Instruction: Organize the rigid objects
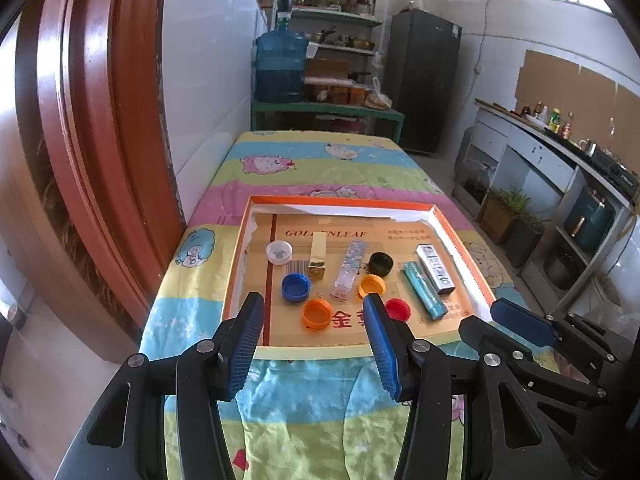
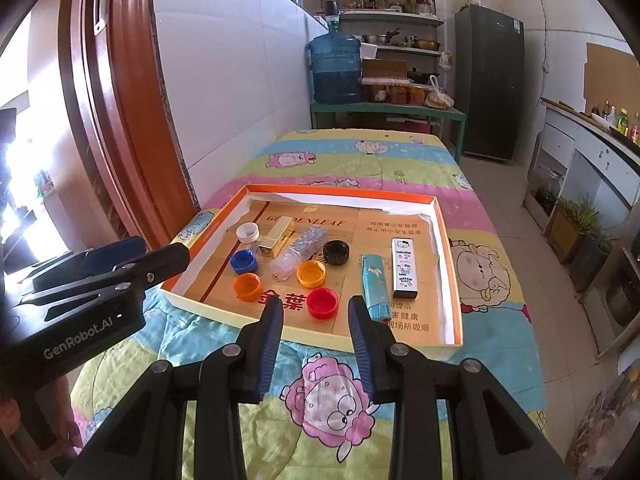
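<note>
Rigid objects lie loose in a shallow orange-rimmed cardboard tray (image 2: 451,264) on the cartoon-print quilt. Both pairs of tongs hang short of its near wall, each spread and holding nothing: the left gripper (image 1: 314,312) fairly wide, the right gripper (image 2: 314,308) narrower. Ahead of the right gripper sits the red plastic bottle cap (image 2: 322,302), nearest to it. Just right of that lies the teal plastic lighter (image 2: 375,289), long axis running away from the tongs.

Count:
- Six caps: white, blue, black, red, two orange.
- Two lighters.
- One gold box.
- One clear tube.
</note>
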Tool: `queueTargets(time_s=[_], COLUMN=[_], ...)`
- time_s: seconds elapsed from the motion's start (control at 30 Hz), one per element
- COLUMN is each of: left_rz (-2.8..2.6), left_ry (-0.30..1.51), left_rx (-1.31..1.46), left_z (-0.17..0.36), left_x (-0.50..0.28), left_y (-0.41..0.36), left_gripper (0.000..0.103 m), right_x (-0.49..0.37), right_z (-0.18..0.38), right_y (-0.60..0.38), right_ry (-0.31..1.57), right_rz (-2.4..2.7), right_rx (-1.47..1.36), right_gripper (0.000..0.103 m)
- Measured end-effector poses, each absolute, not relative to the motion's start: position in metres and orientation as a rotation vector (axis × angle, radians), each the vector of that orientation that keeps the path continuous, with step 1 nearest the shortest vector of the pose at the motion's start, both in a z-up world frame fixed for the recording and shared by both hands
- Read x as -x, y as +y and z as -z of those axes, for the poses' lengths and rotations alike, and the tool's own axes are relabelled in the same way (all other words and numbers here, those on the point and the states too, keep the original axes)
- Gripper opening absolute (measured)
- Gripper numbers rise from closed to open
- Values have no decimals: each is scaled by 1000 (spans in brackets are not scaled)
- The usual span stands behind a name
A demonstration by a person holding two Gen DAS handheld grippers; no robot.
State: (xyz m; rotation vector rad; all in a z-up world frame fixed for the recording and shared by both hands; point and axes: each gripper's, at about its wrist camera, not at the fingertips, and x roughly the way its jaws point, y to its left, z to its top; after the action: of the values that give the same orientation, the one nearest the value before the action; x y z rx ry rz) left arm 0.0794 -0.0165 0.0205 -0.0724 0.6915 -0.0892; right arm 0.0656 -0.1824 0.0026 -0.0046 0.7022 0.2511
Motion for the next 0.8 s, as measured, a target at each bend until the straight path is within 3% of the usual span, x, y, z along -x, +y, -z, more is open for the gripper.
queueTargets(time_s=[0.8], left_rz=[25], left_ry=[615], left_rx=[52], left_z=[-42], left_x=[-7], left_y=[-27], left_gripper=[53], right_x=[-1], right_z=[-30], right_y=[-183], right_ry=[614], right_rz=[-205], right_rx=[-6], right_gripper=[34])
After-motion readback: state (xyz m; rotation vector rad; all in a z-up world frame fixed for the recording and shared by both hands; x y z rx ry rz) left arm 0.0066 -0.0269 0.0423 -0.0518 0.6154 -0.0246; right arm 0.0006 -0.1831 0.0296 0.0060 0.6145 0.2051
